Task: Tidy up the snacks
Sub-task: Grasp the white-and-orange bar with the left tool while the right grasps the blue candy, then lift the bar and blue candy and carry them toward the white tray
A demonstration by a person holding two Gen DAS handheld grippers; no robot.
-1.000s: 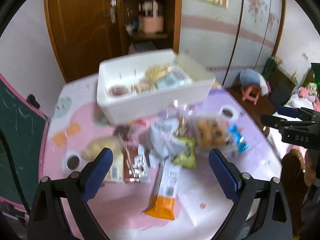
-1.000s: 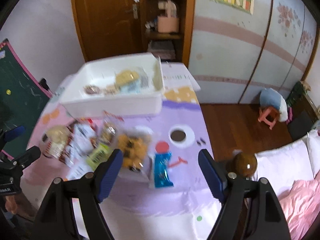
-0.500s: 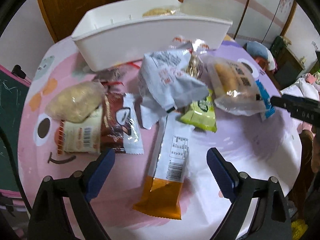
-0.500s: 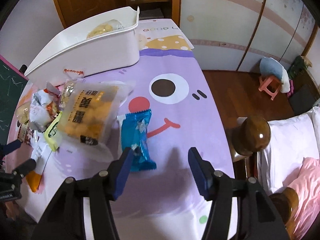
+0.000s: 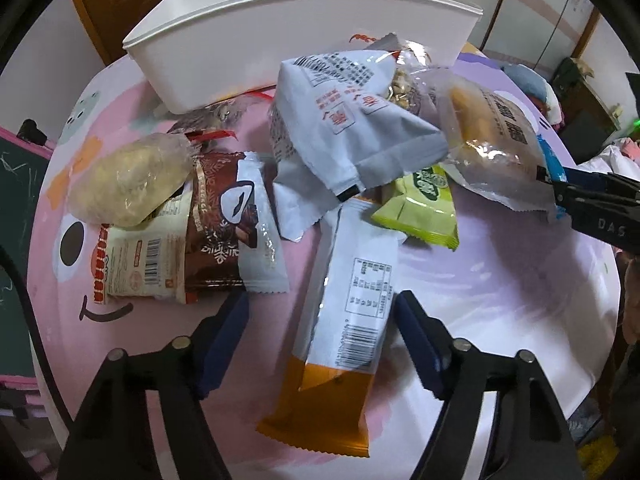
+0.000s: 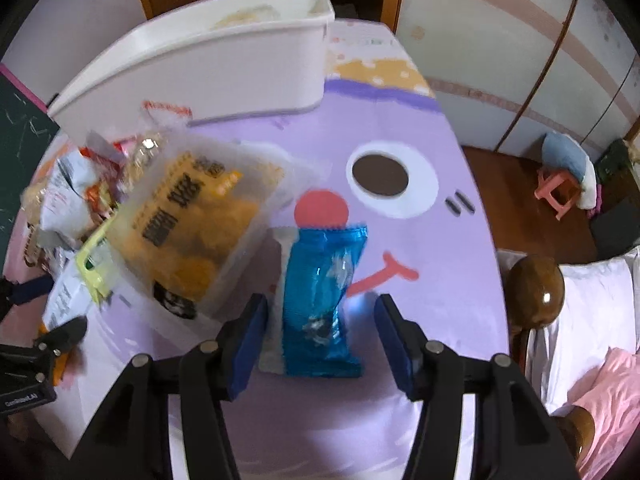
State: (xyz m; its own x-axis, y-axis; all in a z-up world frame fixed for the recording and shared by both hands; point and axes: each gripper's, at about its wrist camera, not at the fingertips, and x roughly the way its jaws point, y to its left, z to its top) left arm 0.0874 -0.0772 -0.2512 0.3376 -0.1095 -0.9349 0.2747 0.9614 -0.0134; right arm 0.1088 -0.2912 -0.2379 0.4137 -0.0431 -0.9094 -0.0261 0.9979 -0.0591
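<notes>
The right gripper [image 5: 596, 208] shows the letters "DAS" in the left wrist view. The left gripper [image 6: 24, 372] has small white letters, too blurry to read. The white bar [image 5: 352, 292], the brown pack [image 5: 224, 220] and the striped pack [image 5: 140, 256] carry barcodes. Their small print is too tiny to read.

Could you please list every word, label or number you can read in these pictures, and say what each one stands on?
"DAS": on the right gripper, as the left wrist view shows it; cut off at the frame edge.
"GenRobot.AI": on the left gripper's body, at the left edge of the right wrist view; small, so uncertain.
Chinese print on the white packet and clear bag: not readable.
Barcode and table on the orange-ended packet: too small.
</notes>
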